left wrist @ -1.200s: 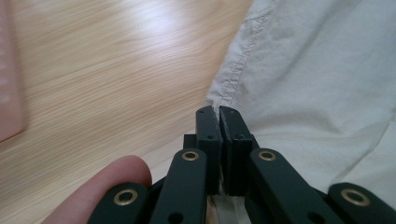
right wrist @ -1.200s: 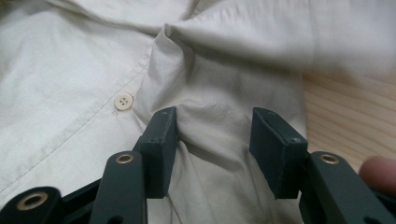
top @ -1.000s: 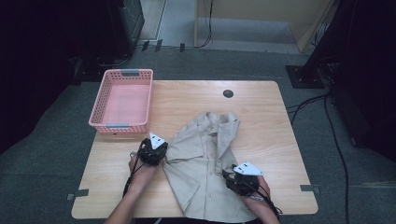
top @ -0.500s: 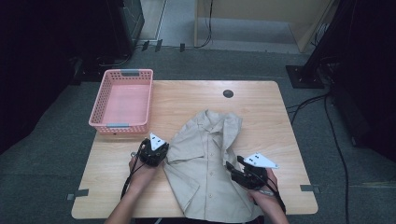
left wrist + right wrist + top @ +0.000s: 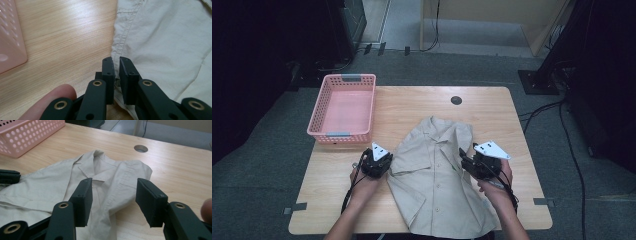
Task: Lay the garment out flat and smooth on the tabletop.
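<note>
A beige short-sleeved shirt [image 5: 437,170] lies spread flat, front up, on the wooden table [image 5: 412,102], collar toward the far side. My left gripper [image 5: 387,161] rests at the shirt's left sleeve. In the left gripper view its jaws [image 5: 116,60] stand a thin slit apart over the sleeve hem [image 5: 120,42]; they have just been opening, and the pads do not squeeze the cloth. My right gripper [image 5: 463,156] hovers above the shirt's right side. Its jaws [image 5: 114,183] are wide apart and have just been opening, with nothing between them and the shirt [image 5: 50,187] below.
A pink plastic basket [image 5: 347,78] stands at the table's far left, and its wall shows near the left gripper [image 5: 10,50]. A round cable hole [image 5: 456,100] sits near the far edge. Bare wood lies right of the shirt. The shirt's hem reaches the near edge.
My right gripper has lifted off the shirt's lower right and moved up toward its right sleeve, with jaws wider. The left gripper has stayed at the left sleeve.
</note>
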